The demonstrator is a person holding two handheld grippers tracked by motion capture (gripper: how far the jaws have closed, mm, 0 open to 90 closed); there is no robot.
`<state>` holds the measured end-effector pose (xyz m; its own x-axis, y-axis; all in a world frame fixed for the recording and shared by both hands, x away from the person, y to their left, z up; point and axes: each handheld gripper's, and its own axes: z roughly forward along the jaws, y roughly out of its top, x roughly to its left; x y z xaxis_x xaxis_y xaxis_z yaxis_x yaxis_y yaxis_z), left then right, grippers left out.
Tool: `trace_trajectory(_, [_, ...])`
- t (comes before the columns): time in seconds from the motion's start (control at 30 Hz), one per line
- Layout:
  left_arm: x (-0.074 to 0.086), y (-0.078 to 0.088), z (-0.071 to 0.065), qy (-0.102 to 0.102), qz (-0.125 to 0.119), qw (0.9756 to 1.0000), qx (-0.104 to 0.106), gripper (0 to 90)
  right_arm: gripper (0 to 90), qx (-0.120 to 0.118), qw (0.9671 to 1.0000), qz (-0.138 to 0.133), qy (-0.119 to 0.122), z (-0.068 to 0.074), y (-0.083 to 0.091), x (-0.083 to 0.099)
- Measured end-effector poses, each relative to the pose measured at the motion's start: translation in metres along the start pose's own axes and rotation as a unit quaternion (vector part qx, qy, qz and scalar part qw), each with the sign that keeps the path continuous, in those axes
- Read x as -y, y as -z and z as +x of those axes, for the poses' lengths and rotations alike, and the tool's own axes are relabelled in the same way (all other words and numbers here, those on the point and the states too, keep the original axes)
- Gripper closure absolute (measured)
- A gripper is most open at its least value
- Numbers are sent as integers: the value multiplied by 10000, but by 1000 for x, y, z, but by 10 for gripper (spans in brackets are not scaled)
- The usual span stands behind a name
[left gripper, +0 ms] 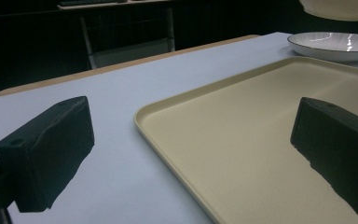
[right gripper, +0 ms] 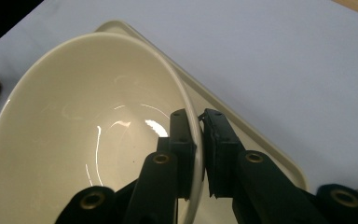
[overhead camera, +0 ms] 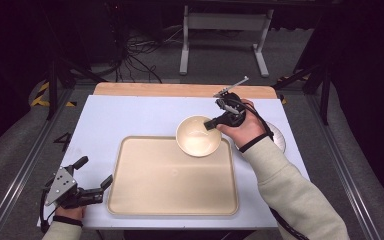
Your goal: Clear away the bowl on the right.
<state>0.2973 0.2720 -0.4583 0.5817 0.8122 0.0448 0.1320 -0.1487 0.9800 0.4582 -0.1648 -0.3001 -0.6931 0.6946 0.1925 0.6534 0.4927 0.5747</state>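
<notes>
The right hand-held gripper (overhead camera: 211, 123) has its jaws pinched on the rim of a cream bowl (overhead camera: 196, 136), one jaw inside the wall and one outside, as the right gripper view (right gripper: 196, 140) makes plain. The bowl (right gripper: 84, 140) sits over the far right corner of a beige tray (overhead camera: 172, 176), tipped a little; whether its base touches the tray I cannot tell. The tray lies on the counter (overhead camera: 130, 115), toward the near edge and about midway between its left and right edges. A white ribbed plate (left gripper: 333, 45) rests on the counter just beyond the tray's right side, partly under the person's right hand (overhead camera: 240, 127). The left hand-held gripper (overhead camera: 96, 176) is at the counter's near left corner, just beside the tray's left rim, jaws wide apart and holding nothing; its own view shows the tray (left gripper: 242, 140) between them
</notes>
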Motion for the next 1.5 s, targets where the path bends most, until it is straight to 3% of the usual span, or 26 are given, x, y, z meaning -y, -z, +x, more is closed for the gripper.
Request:
trace_trajectory(0.3, [0, 0, 0, 0, -23, 10000, -2, 2, 829, -207, 9998, 3, 46, 17, -11, -5])
trace_trajectory(0.67, [0, 0, 0, 1, -28, 10000, 1, 2, 829, -510, 9987, 25, 72, 29, -32, -4])
trace_trajectory(1.2, [0, 0, 0, -1, -32, 10000, 5, 2, 827, -665, 9975, 229, -96, 27, -76, 12])
trace_trajectory(1.5, [0, 0, 0, -8, -31, 10000, 5, 2, 827, -745, 9966, 317, -132, 29, -92, 20])
